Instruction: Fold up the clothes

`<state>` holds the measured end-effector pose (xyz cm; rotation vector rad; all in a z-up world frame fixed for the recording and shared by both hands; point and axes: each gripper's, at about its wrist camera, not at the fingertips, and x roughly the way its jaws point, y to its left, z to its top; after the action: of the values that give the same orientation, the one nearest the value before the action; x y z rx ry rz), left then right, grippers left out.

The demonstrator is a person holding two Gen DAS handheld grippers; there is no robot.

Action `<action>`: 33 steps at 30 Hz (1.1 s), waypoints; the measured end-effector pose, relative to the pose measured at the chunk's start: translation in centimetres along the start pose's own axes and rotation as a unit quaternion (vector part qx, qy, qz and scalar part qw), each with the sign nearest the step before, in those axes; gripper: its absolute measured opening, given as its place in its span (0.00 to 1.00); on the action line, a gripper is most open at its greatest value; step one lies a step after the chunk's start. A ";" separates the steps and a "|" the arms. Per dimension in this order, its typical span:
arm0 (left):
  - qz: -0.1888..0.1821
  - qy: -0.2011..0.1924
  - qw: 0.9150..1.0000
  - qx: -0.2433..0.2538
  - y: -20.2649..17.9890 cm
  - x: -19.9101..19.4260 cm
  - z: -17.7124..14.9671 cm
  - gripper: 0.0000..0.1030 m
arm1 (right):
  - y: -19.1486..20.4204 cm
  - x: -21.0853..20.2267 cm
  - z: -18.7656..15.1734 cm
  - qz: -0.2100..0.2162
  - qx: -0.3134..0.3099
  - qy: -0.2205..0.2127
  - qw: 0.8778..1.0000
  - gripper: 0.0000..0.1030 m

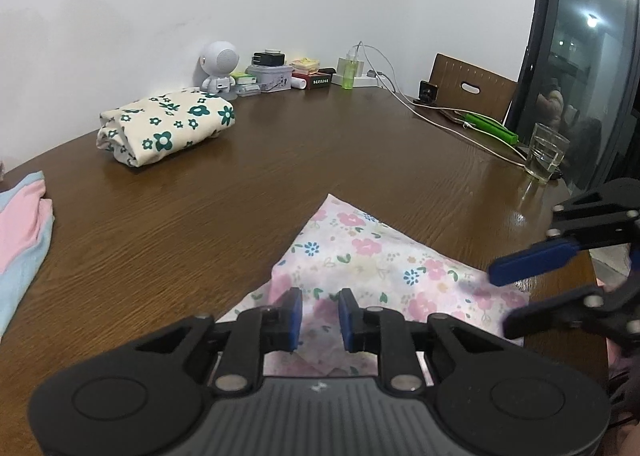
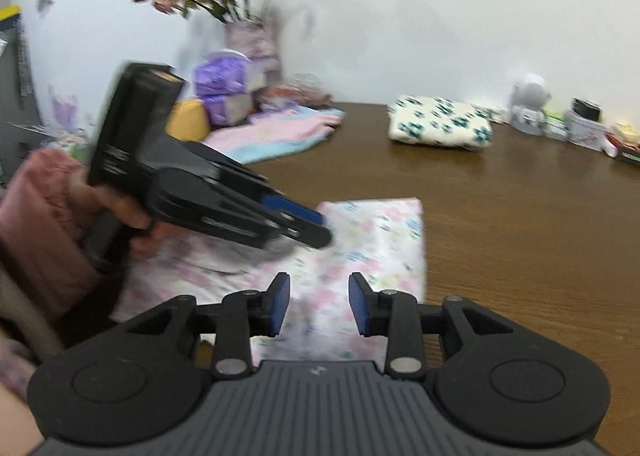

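Note:
A folded pink floral cloth (image 1: 380, 256) lies flat on the brown table (image 1: 240, 184) near its front edge. My left gripper (image 1: 320, 310) hovers low over the cloth's near left part, with a narrow gap between its blue pads and nothing pinched. In the right wrist view the left gripper (image 2: 320, 232) slants down over the same cloth (image 2: 372, 240), held by a hand (image 2: 116, 208) in a pink sleeve. My right gripper (image 2: 319, 296) stands open above the cloth's near edge. It also shows from the side as the right gripper (image 1: 504, 296), over the cloth's right end.
A folded cream cloth with green flowers (image 1: 168, 128) sits at the back left. A pink and blue garment (image 1: 20, 224) lies at the left edge. A glass (image 1: 546, 154), cables and a green tool lie at the right. A white robot figure (image 1: 218, 66), tins and a flower vase (image 2: 248, 36) line the wall.

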<state>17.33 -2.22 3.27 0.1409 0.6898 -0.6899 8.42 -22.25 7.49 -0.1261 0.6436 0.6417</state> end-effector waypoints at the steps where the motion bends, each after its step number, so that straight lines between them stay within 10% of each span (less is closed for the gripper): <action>1: 0.001 0.000 1.000 0.002 0.0 -0.1 0.0 0.19 | 0.1 0.4 -0.2 -0.008 -0.006 0.006 1.000 0.32; 23: -0.023 -0.003 0.999 0.026 -1.0 0.1 -0.4 0.32 | 4.4 3.5 -2.2 -0.015 -0.110 0.030 0.993 0.46; 33: -0.063 -0.011 0.996 0.057 -0.6 -1.6 -0.8 0.35 | -5.3 -1.1 -3.4 0.007 0.161 -0.031 0.986 0.58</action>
<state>15.59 -1.54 3.70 0.1953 0.6419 -0.8515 9.13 -28.05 4.97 0.1994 0.6808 0.5457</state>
